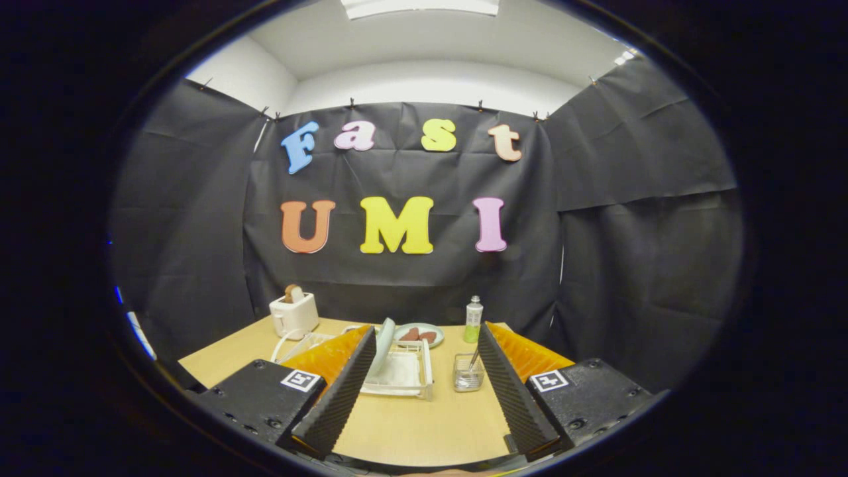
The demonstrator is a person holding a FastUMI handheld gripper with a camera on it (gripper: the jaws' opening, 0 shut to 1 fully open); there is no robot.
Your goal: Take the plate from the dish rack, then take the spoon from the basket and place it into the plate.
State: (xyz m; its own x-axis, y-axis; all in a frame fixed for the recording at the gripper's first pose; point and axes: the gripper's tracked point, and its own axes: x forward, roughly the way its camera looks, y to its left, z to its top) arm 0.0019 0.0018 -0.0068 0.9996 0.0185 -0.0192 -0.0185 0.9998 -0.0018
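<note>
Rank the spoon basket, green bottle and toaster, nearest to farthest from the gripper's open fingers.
From the gripper, in the gripper view:
1. Spoon basket, just ahead, by one finger.
2. Green bottle, behind the basket.
3. Toaster, far corner of the table, opposite side.

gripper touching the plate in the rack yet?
Apart. The gripper view shows the gripper open, bare table between its fingers, with the plate standing in the dish rack beyond.
</note>
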